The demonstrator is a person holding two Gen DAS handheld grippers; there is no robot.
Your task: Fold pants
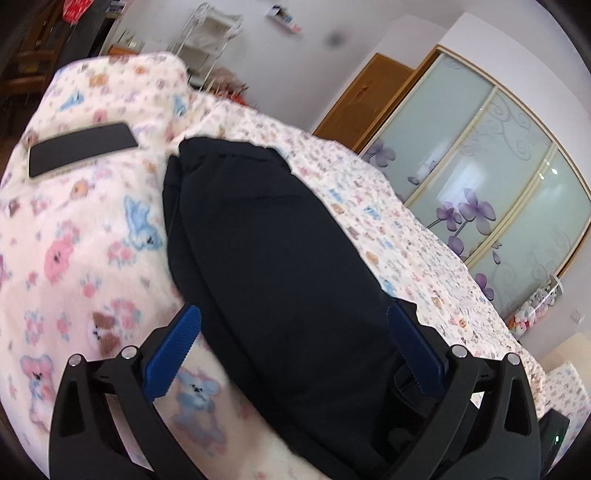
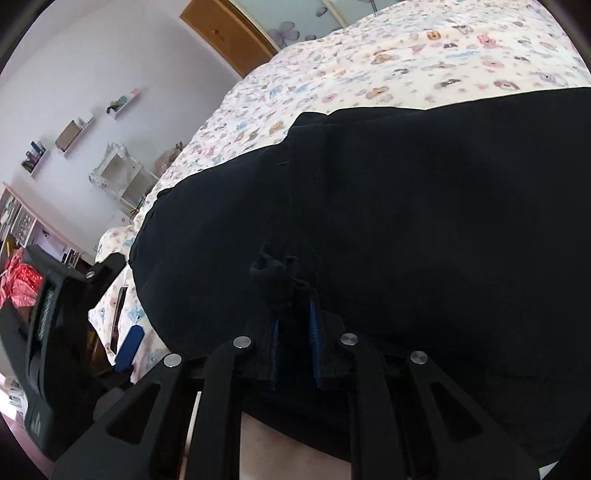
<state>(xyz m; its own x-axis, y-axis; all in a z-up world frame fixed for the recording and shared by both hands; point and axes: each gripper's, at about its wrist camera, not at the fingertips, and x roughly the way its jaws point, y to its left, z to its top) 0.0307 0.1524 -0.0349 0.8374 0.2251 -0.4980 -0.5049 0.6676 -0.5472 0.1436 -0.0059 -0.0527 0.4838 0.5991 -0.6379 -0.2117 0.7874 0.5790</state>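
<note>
On the left a phone (image 1: 83, 149) lies on the blanket (image 1: 74, 258). The left gripper (image 1: 293, 349) stands wide over the near end of the black pants (image 1: 273, 240), whose long axis runs away from it. The right gripper (image 2: 293, 325) is narrow, with bunched cloth between its pads (pressing or not, I cannot tell). No containers.

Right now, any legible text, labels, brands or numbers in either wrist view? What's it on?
None legible.
Phone on the blanket: dark screen, no text.
Paper on the wall: print too blurred.
Left gripper body, right wrist view: markings too small and blurred.
Pants: no label visible.
</note>
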